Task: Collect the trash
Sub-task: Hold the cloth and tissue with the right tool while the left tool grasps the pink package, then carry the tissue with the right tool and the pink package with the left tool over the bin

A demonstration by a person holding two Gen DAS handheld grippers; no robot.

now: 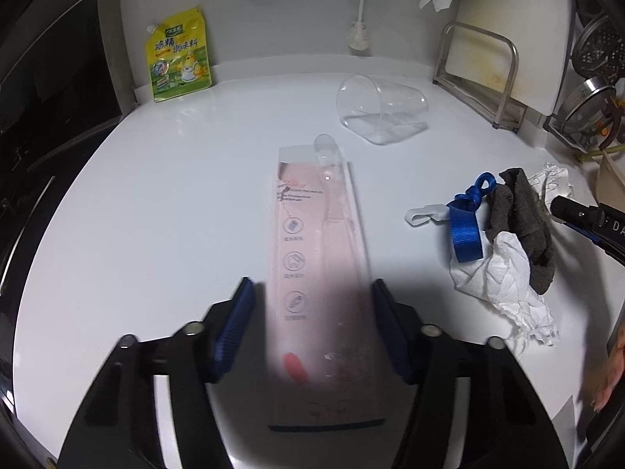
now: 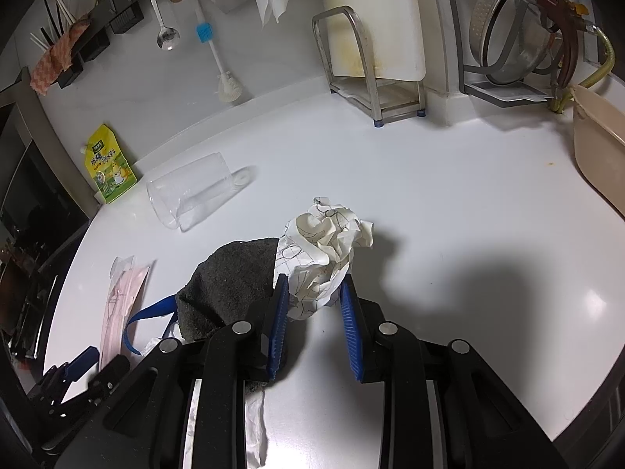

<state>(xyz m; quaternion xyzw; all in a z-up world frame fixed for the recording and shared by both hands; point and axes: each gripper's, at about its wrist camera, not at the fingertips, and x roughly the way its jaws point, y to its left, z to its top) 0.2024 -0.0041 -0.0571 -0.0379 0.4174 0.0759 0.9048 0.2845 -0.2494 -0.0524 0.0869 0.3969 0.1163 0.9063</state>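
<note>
My left gripper (image 1: 312, 293) is open, its blue pads on either side of a long pink toothbrush package (image 1: 316, 258) lying on the white counter (image 1: 156, 203); the pads do not touch it. The package also shows in the right wrist view (image 2: 121, 301). My right gripper (image 2: 314, 285) is open around the near end of a crumpled printed paper ball (image 2: 328, 242). Beside it lie a dark grey cloth (image 2: 230, 277), a blue strap (image 1: 465, 215) with a white hook (image 1: 424, 213), and crumpled white tissue (image 1: 504, 277).
A clear plastic cup (image 1: 379, 107) lies on its side. A yellow seasoning pouch (image 1: 179, 56) leans on the back wall. A metal rack with a cutting board (image 2: 371, 39), a dish rack with steel bowls (image 2: 515, 27) and a beige bin (image 2: 601, 144) stand at right.
</note>
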